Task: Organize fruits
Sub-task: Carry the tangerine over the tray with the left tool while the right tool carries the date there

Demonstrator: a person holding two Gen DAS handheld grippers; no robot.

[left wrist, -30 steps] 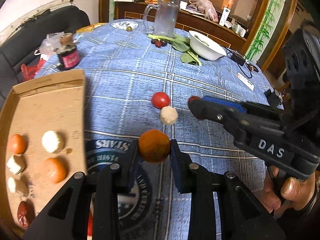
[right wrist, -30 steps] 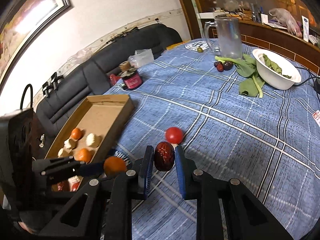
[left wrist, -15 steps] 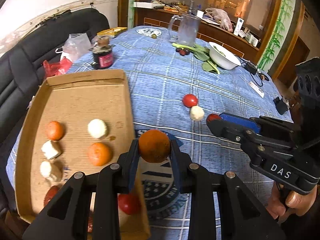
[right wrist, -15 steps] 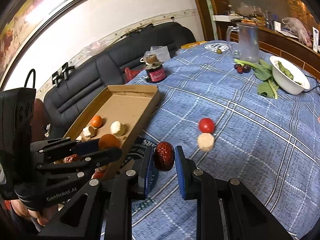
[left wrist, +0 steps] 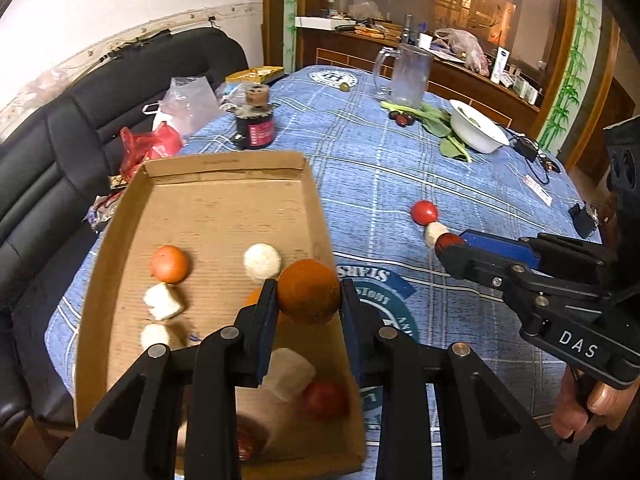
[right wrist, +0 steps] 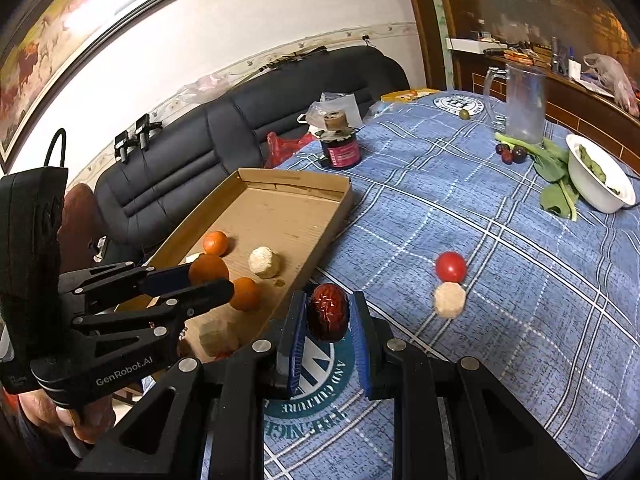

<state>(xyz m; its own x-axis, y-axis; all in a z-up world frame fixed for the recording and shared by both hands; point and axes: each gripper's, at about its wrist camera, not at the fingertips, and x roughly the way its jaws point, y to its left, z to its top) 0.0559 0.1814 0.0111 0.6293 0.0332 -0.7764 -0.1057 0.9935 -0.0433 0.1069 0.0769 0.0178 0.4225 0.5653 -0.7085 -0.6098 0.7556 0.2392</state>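
My left gripper (left wrist: pixel 308 300) is shut on an orange (left wrist: pixel 309 292) and hangs over the right side of the cardboard tray (left wrist: pixel 224 168); from the right wrist view that gripper (right wrist: pixel 210 276) holds the orange (right wrist: pixel 209 269) above the tray (right wrist: pixel 296 186). My right gripper (right wrist: pixel 327 314) is shut on a wrinkled red date (right wrist: pixel 328 312) over the blue tablecloth, just right of the tray's edge. In the tray lie oranges (left wrist: pixel 169 263), pale white pieces (left wrist: pixel 262 261) and a red fruit (left wrist: pixel 325 399). A red tomato (right wrist: pixel 451 266) and a pale round piece (right wrist: pixel 450 299) lie on the cloth.
Behind the tray stand a dark jar (left wrist: pixel 255 128), a glass mug (left wrist: pixel 408 76), green leaves with dark fruits (left wrist: pixel 404 119) and a white bowl (left wrist: pixel 478 132). A black sofa (right wrist: pixel 240 120) runs along the left. A hand (left wrist: pixel 580 412) grips the right gripper's handle.
Both grippers have moved left toward the tray with their fruit still held. The orange now hangs over the tray's right side, and the date is close to the tray's edge.
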